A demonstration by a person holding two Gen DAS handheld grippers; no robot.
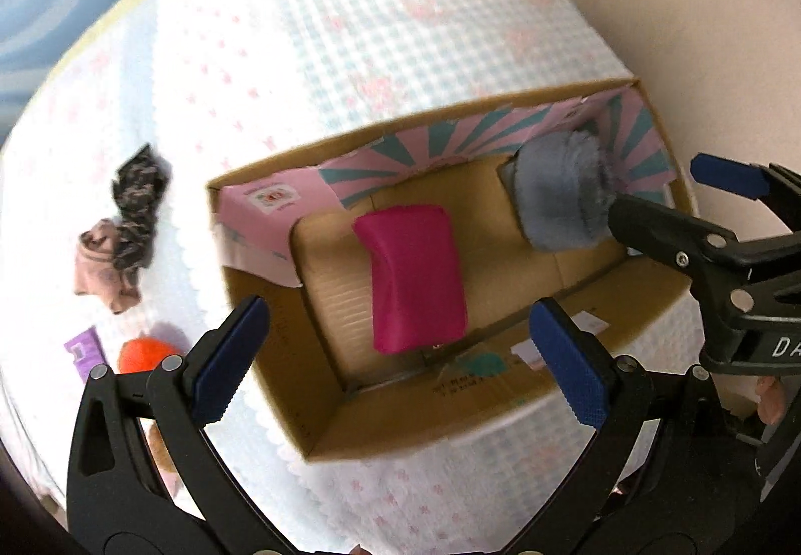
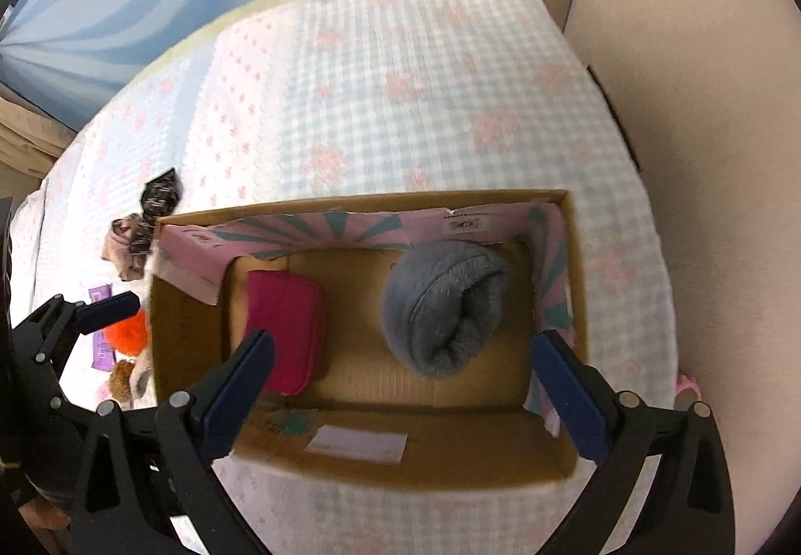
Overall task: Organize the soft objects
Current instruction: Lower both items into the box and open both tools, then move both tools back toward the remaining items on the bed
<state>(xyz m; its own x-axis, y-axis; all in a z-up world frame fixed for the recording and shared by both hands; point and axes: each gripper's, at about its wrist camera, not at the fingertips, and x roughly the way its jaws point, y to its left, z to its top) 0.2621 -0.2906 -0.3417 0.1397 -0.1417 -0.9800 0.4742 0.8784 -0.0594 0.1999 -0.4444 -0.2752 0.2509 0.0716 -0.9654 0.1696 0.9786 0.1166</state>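
Both grippers point steeply downward. The left gripper has its jaws spread wide, blue pads facing each other with nothing pressed between them. The right gripper is likewise spread wide and grips nothing. The two sit side by side, close together, each in the other's view.

Open cardboard box below the right gripper, bare floor between magenta pouch and grey plush roll, inner flaps crowding the far wall
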